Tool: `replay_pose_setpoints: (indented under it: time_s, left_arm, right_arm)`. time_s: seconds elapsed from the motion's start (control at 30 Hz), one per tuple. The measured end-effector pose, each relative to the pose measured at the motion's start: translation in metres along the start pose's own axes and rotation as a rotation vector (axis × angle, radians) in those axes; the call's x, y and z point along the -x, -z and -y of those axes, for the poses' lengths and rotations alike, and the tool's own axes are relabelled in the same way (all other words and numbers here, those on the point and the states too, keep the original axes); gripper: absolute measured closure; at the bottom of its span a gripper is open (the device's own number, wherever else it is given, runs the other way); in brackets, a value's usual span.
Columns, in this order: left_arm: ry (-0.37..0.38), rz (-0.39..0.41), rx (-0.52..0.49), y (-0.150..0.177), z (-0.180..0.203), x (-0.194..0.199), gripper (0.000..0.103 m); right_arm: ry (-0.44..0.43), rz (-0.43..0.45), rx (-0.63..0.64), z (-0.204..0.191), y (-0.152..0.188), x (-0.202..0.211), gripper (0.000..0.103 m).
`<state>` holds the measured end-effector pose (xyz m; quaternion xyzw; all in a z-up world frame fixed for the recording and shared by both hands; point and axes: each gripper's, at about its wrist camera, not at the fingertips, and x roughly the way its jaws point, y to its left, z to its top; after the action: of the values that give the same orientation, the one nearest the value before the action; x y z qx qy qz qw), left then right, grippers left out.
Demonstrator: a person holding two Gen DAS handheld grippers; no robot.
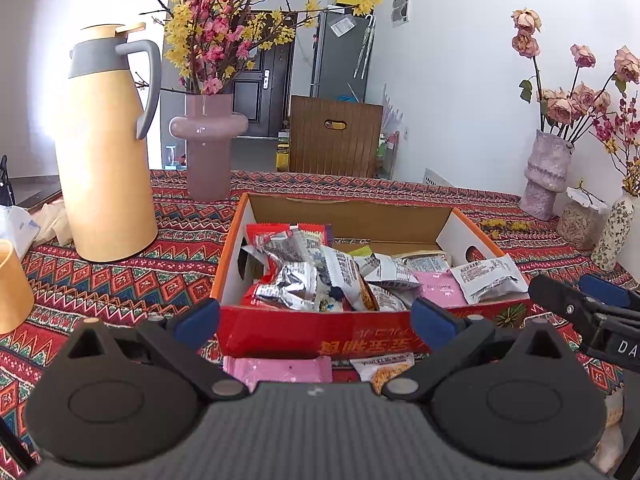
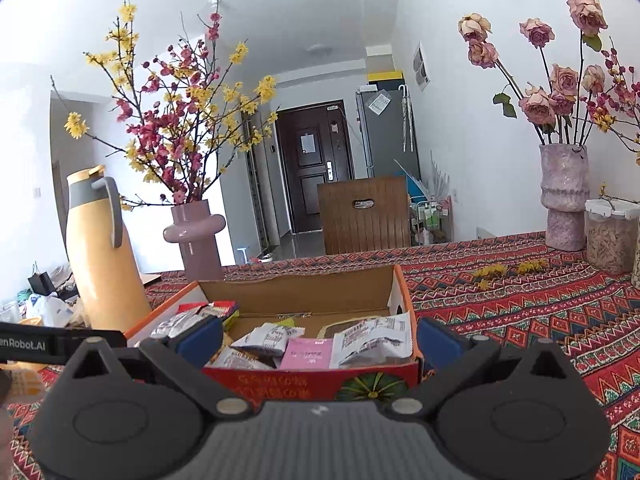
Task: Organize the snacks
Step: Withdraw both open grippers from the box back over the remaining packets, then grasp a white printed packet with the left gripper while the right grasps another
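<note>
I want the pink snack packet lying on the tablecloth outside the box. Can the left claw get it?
Probably yes. The left claw is open and empty, and the pink packet lies flat on the tablecloth just before the red box, right below the claw. Nothing covers it, though the box wall sits close behind.

The left gripper's arm reads "enRobot.AI"; the right gripper's arm shows "DA".

Red box, pink packet, yellow jug, red zigzag-patterned tablecloth
</note>
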<state>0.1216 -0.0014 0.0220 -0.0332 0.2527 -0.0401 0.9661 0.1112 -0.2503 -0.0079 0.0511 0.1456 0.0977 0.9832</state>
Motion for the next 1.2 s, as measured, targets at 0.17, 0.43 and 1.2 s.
replay_pose_setpoints:
  time_s: [0.17,0.43,1.2]
  left_arm:
    - [-0.009,-0.036,0.002,0.014,-0.006,0.008,0.0]
    - [-0.008,-0.118,-0.01,0.039,-0.009,0.015,0.0]
    - [0.01,-0.328,-0.046,0.091,0.009,0.011,0.0]
  right_arm:
    - [-0.014,-0.039,0.016,-0.01,0.014,0.012,0.0]
    - [-0.024,-0.099,0.035,-0.022,0.035,0.027,0.0]
    - [-0.002,-0.199,0.009,-0.013,0.076,0.052,0.0]
